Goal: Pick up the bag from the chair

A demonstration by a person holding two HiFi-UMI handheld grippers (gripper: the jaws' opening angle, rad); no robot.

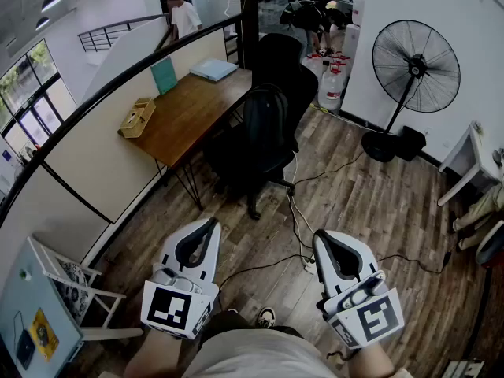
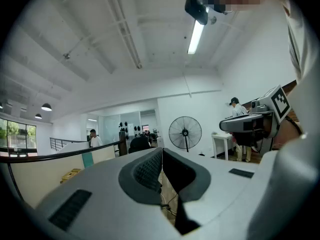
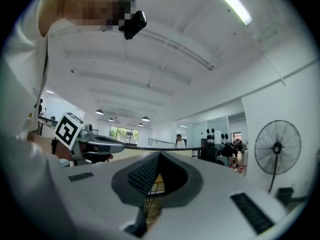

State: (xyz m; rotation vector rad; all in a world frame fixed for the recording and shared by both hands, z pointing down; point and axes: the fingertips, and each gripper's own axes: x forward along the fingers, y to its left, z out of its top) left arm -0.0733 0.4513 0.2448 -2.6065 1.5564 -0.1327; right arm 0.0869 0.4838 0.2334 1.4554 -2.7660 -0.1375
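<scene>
Fingers (image 2: 147, 171) of left gripper (image 1: 211, 225) pressed together, nothing between; right gripper (image 1: 323, 236) likewise closed, empty; both point level; black fabric bag (image 1: 264, 124) sits on black office chair (image 1: 287, 65) ahead, well apart from both; brown wooden desk (image 1: 189, 109) beside chair; brown wood-plank floor (image 1: 378, 203) with black cables (image 1: 295, 211); black pedestal fan (image 1: 415, 61) near white wall (image 1: 441, 6).

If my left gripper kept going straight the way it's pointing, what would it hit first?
Probably the black bag on the office chair: the left gripper, jaws shut, points level toward it. Height is hard to judge, so it might meet the chair itself instead.
</scene>
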